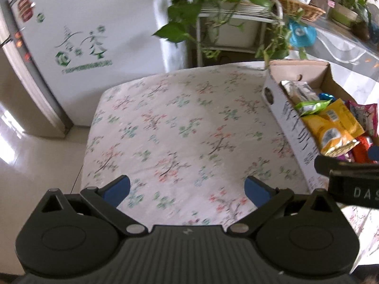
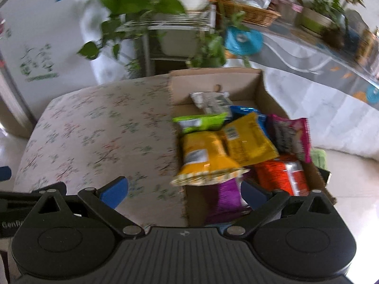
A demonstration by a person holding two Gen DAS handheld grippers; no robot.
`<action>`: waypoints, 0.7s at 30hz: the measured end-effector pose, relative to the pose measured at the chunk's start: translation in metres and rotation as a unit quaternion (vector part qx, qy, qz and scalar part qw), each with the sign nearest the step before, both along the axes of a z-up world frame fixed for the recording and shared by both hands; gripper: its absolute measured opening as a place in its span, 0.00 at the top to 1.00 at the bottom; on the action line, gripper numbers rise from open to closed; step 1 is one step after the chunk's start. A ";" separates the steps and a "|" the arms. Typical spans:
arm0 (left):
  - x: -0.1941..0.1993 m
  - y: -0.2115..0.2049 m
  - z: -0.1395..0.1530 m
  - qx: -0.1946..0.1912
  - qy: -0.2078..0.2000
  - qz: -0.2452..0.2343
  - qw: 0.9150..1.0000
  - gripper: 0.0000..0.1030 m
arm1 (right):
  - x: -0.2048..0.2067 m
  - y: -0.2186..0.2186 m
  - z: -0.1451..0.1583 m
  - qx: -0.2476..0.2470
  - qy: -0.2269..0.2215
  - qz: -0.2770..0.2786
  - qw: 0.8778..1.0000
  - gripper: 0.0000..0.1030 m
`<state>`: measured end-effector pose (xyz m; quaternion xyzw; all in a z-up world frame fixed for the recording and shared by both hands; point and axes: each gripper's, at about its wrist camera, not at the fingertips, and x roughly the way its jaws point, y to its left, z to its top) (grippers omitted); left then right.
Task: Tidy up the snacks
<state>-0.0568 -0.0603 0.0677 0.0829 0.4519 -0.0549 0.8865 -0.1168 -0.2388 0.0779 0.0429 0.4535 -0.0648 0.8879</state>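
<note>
My left gripper (image 1: 187, 189) hangs wide open and empty over the floral-patterned tablecloth (image 1: 165, 123), which is bare of snacks. To its right stands the open cardboard box (image 2: 258, 80), heaped with packets. My right gripper (image 2: 184, 190) is spread wide with nothing in it, hovering at the box's near edge. The frame is blurred, but the crinkled yellow snack bag (image 2: 206, 158) seems nearest; next I judge I should close on it.

One box (image 2: 265, 87), eight snack packets (image 2: 206, 158)
</note>
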 end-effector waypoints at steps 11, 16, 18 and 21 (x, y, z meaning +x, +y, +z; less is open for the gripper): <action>-0.010 0.063 -0.003 -0.016 0.008 0.046 0.999 0.01 | -0.018 0.054 -0.023 0.001 0.027 0.061 0.998 0.00; -0.011 0.078 -0.013 -0.021 0.020 0.052 0.998 0.01 | -0.018 0.074 -0.040 0.001 0.047 0.075 0.996 0.00; -0.010 0.082 -0.017 -0.023 0.026 0.055 0.998 0.01 | -0.015 0.080 -0.047 -0.002 0.050 0.082 0.995 0.00; -0.010 0.085 -0.020 -0.028 0.032 0.054 0.998 0.01 | -0.010 0.085 -0.057 0.000 0.046 0.088 0.995 0.00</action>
